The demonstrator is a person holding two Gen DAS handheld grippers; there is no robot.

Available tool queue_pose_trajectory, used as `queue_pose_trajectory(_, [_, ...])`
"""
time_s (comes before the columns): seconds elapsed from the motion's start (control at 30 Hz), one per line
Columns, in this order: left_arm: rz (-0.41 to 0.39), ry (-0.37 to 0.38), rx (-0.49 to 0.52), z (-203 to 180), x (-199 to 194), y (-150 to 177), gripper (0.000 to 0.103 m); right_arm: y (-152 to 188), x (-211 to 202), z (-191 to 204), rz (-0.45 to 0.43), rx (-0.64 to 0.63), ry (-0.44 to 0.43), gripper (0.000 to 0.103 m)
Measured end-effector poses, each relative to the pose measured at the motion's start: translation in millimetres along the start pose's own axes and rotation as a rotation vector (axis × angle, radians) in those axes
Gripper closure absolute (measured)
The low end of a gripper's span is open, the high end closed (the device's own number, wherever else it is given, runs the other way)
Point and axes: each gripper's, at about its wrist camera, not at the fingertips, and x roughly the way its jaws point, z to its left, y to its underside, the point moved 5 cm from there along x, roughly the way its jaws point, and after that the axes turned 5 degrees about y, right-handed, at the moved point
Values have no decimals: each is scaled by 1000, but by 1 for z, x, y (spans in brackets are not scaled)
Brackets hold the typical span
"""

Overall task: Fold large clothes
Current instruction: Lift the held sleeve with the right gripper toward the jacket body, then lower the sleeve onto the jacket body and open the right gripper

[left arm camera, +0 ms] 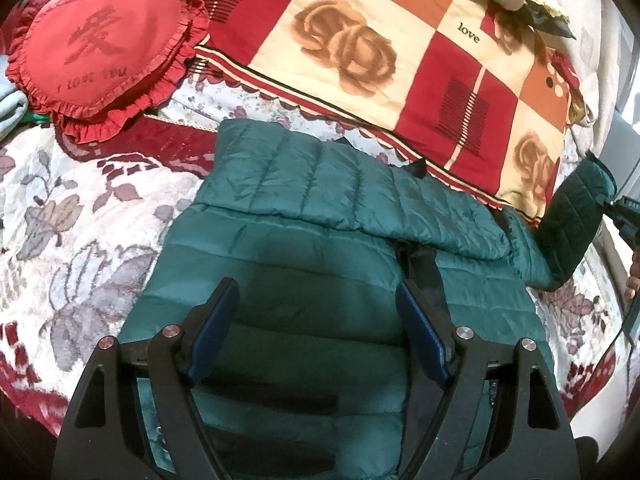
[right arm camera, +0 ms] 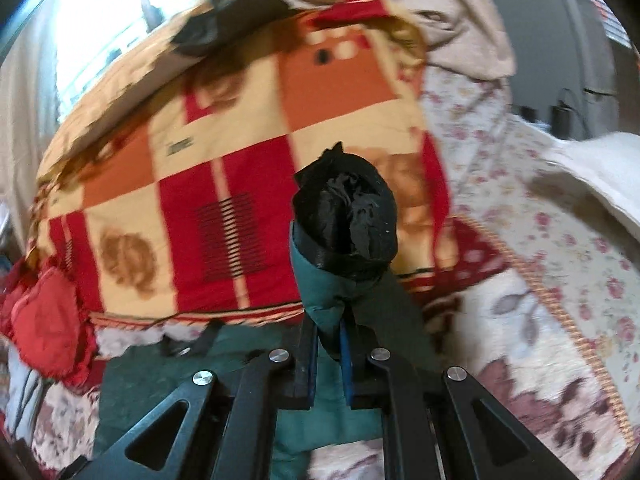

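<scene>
A: The green puffer jacket (left arm camera: 320,248) is lying flat on the floral bedspread (left arm camera: 80,216), 1 sleeve folded across it. The left gripper (left arm camera: 318,312) is hovering above it, jaws spread wide.

B: At 3 o'clock the right gripper (right arm camera: 329,344) is pinching the other sleeve (right arm camera: 344,248), lifting its black-lined cuff toward the checkered quilt (right arm camera: 224,168).

Bright window glare upper left in the motion-blurred right view; sharp left view, dark fisheye corners.

Green jacket (left arm camera: 320,248) w/ slick quilted nylon, black lining; bedspread (left arm camera: 80,216) matt woven cloth; claw (left arm camera: 316,320) matt plastic.
</scene>
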Motion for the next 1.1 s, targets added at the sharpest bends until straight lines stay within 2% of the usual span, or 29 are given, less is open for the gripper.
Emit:
queue_pose_trajectory(0.5, [-2, -36, -42, 25, -6, 1, 22, 41, 17, 133, 133, -138, -190, 94])
queue_pose_trajectory(0.73, [5, -35, -61, 34, -4, 4, 22, 61, 36, 182, 181, -183, -234, 94])
queue_pose_trajectory(1.1, [9, -30, -91, 48, -4, 4, 22, 94, 62, 238, 275, -207, -302, 94])
